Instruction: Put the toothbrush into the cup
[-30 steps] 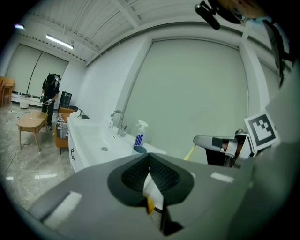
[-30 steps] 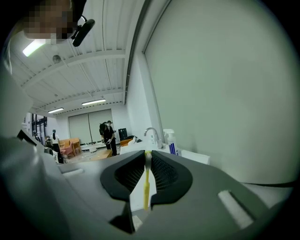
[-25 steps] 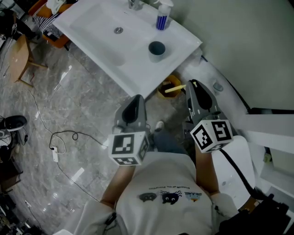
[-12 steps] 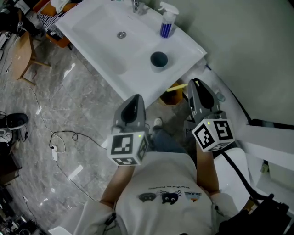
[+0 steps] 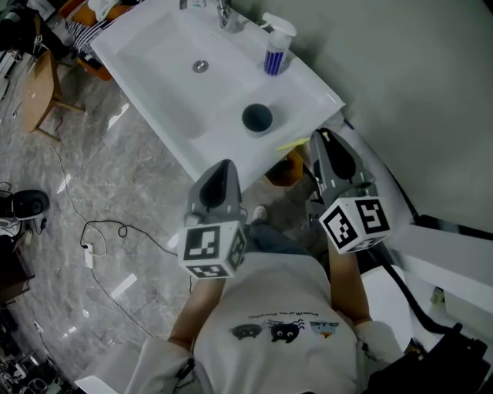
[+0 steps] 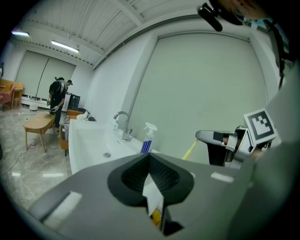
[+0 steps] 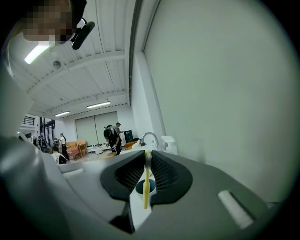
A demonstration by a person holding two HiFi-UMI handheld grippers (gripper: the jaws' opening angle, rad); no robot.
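The person is holding both grippers out in front of a white sink (image 5: 158,92), above a grey marble floor (image 5: 92,177). The right gripper (image 5: 317,137) is clamping a yellow toothbrush (image 5: 291,145) - its jaws are pressing together on the handle. In the head view the brush is sticking out sideways from the jaw tips, over the front corner of the sink. In the right gripper view the toothbrush (image 7: 146,183) is running straight down the seam between the closed jaws.

The dark blue cup (image 5: 257,117) is standing upright on the flat right-hand ledge of the sink, mouth up. It is near the free end of the toothbrush but apart from it. Through the gap under the right gripper's jaws, the cup (image 7: 139,187) is showing just behind the brush.

The left gripper (image 5: 224,165) is hovering beside the sink's front edge with its jaws pressed together and nothing between them - the left gripper view shows the pads meeting at the tips.

A blue-and-white spray bottle (image 5: 273,52) is standing at the back of the ledge, next to the tap (image 5: 225,14).
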